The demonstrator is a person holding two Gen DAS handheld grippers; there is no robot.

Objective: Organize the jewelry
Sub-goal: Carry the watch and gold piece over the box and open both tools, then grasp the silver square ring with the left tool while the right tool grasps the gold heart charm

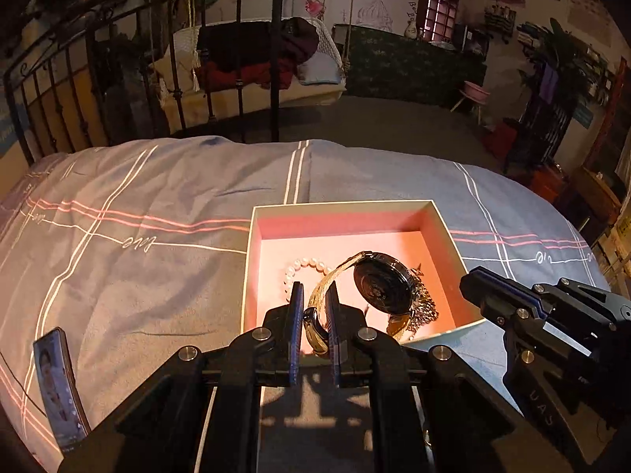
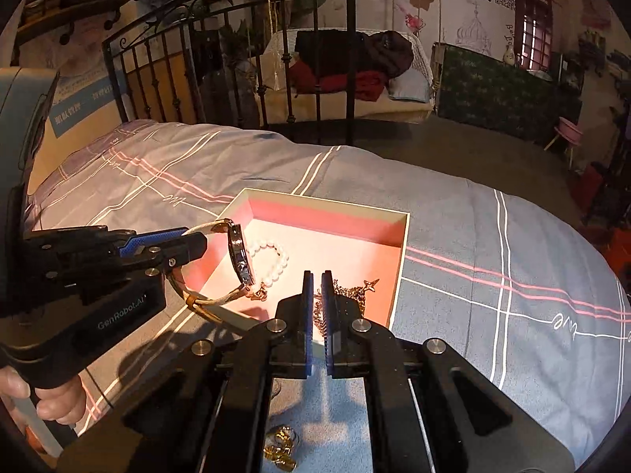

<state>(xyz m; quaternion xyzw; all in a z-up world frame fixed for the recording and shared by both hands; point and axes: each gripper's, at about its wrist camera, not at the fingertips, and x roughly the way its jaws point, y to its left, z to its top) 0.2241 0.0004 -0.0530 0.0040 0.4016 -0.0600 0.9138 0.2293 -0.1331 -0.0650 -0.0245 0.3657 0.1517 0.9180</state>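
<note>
Blue-grey bedding (image 1: 165, 213) crossed by white and pink lines fills the middle of both views, and 1 open box (image 1: 441, 224) with white walls and a pink lining is set on it, right of centre in the left wrist view.

1 watch (image 1: 380, 287) with a dark round case and a gold-toned band is held over the near left part of the box. Its band is pinched between the narrowly parted fingers of the left gripper (image 1: 314, 307), so that the case is seen tilted on edge in the right wrist view (image 2: 240, 256), at centre left of that frame. 1 pearl bracelet (image 1: 303, 268) is seen lying on the box floor behind the watch, and 1 gold-coloured chain (image 1: 424, 307) with a small star-shaped charm is heaped near the right wall of the box.

The right gripper (image 2: 317, 307) is seen at the lower middle of its own frame, above the near edge of the box, with its 2 fingers drawn almost together; the chain lies behind the slit, and whether it is held cannot be told. Some small gold pieces (image 2: 280, 449) are seen on the bedding at the bottom of that view; their count cannot be made out.

1 phone (image 1: 59, 386) with a lit screen lies at the lower left of the left wrist view. 1 black iron bed rail (image 1: 165, 51) stands across the upper left.
</note>
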